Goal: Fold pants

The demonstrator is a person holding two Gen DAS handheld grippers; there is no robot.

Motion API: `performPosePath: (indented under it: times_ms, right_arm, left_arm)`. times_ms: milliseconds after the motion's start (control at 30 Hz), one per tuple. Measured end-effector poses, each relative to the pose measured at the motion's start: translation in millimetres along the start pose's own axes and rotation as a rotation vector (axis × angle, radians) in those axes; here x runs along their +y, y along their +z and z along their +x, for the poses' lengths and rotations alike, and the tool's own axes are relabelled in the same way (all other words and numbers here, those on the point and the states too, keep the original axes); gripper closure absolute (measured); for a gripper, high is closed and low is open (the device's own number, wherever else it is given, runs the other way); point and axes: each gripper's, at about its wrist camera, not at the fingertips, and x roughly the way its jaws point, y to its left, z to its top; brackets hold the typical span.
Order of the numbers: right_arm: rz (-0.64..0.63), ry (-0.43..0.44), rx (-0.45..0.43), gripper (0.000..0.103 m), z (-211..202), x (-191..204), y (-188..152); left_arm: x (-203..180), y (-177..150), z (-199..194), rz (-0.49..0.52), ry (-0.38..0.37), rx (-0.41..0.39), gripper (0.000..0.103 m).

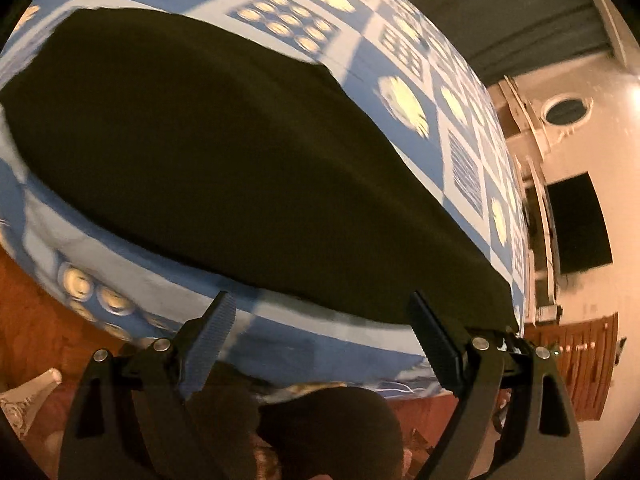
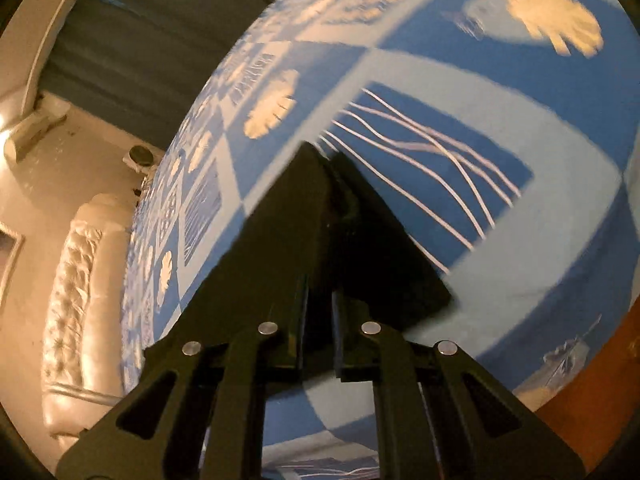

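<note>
The dark pants [image 1: 224,152] lie spread flat on the bed [image 1: 404,52] with its blue patterned sheet; the left gripper [image 1: 324,320] hangs over their near edge, fingers wide apart, gripping nothing; the right gripper [image 2: 324,156] is clamped on a dark fold of cloth.

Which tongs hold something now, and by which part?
Right tongs pinch dark cloth, apparently the pants; which part cannot be told. Left tongs are open and empty.
</note>
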Motion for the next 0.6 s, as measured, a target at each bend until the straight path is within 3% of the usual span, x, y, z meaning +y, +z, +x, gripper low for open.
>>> performPosePath:
  times_ms: [367, 467, 567, 600]
  right_arm:
    - [0.105, 0.094, -0.012, 0.096, -6.3, -19.7, 1.1]
    - [0.111, 0.087, 0.009, 0.087, 1.1, -22.5, -1.1]
    - [0.141, 0.128, 0.018, 0.071, 4.4, -25.9, -2.5]
    - [0.159, 0.164, 0.024, 0.061, 7.5, -27.1, -1.2]
  left_arm:
    - [-81.3, -33.6, 63.3, 0.086, -0.121, 0.097, 0.017]
    - [-104.6, -47.9, 82.4, 0.091, -0.182, 0.136, 0.017]
    - [-126.4, -58.6, 102.1, 0.097, -0.227, 0.18, 0.017]
    - [-134.3, -61.5, 110.3, 0.099, -0.24, 0.191, 0.017]
